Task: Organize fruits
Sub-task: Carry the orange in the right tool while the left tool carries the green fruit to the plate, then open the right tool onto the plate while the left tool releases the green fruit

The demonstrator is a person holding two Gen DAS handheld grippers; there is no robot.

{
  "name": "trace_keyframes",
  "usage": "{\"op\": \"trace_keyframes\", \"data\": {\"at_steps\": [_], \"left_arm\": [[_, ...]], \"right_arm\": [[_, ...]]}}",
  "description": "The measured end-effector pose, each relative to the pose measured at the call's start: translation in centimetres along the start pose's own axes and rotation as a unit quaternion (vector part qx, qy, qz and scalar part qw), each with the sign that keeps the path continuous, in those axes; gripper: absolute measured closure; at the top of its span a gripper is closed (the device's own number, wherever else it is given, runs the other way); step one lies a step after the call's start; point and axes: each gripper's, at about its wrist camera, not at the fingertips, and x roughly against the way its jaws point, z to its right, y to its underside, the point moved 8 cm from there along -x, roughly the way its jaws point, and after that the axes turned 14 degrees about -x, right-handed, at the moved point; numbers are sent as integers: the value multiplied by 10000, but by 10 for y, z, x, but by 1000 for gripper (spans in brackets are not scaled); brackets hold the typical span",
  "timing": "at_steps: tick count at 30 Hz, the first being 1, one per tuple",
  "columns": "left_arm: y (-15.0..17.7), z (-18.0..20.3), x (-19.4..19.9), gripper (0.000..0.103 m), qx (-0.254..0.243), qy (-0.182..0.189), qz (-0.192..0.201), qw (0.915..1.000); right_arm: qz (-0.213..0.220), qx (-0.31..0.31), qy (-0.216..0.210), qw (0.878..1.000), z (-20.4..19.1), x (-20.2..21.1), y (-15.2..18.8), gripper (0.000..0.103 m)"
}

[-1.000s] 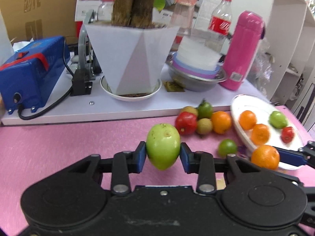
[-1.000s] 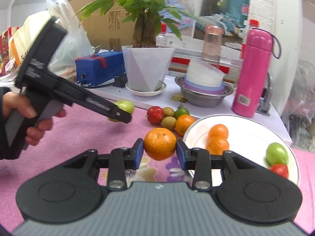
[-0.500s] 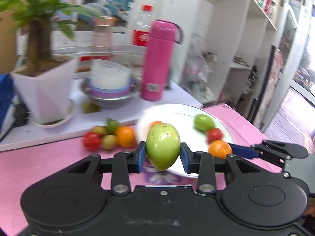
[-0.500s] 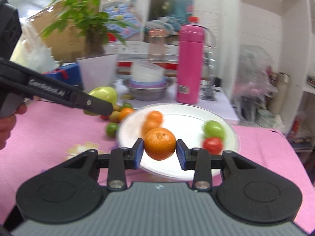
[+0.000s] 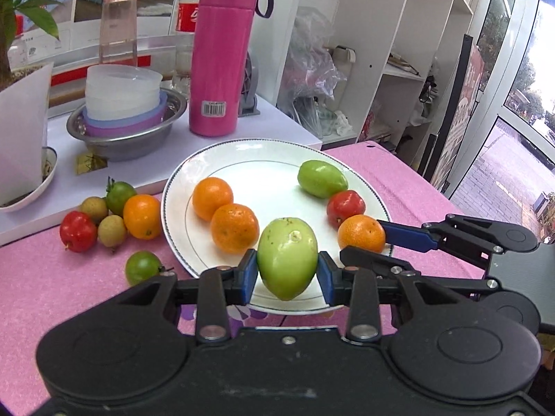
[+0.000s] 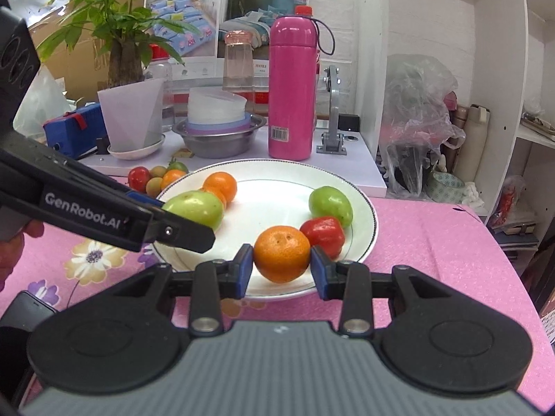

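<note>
On the pink tablecloth (image 5: pixel 52 287) sits your white plate (image 5: pixel 263 159) with fruit on it. Your left gripper (image 5: pixel 287 274) clamps a green fruit (image 5: pixel 287 258) over the plate's near edge; your right gripper (image 6: pixel 281 266) grips an orange (image 6: pixel 281 253) over its near right rim.

Working over pink tablecloth (image 5: pixel 52 287): white plate (image 5: pixel 180 187) sitting on it; loose fruit cluster (image 5: pixel 111 215) lying left of plate, green tomato (image 5: pixel 142 267) lying alone nearby.
</note>
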Motion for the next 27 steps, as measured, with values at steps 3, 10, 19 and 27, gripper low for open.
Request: {"op": "trace_keyframes", "data": {"at_steps": [3, 10, 19, 27], "left_arm": [[2, -1, -6, 67, -25, 21, -77, 10000], [4, -5, -17, 67, -89, 4, -179, 9998], [3, -5, -14, 62, -134, -74, -87, 9998], [7, -8, 25, 28, -26, -376, 254, 9990]], "right_arm": [[-49, 33, -12, 10000, 1, -6, 0, 68], [-111, 124, -12, 9999, 2, -14, -1, 68], [-118, 174, -23, 9998, 0, -17, 0, 66], [141, 188, -184, 9996, -3, 0, 0, 34]]}}
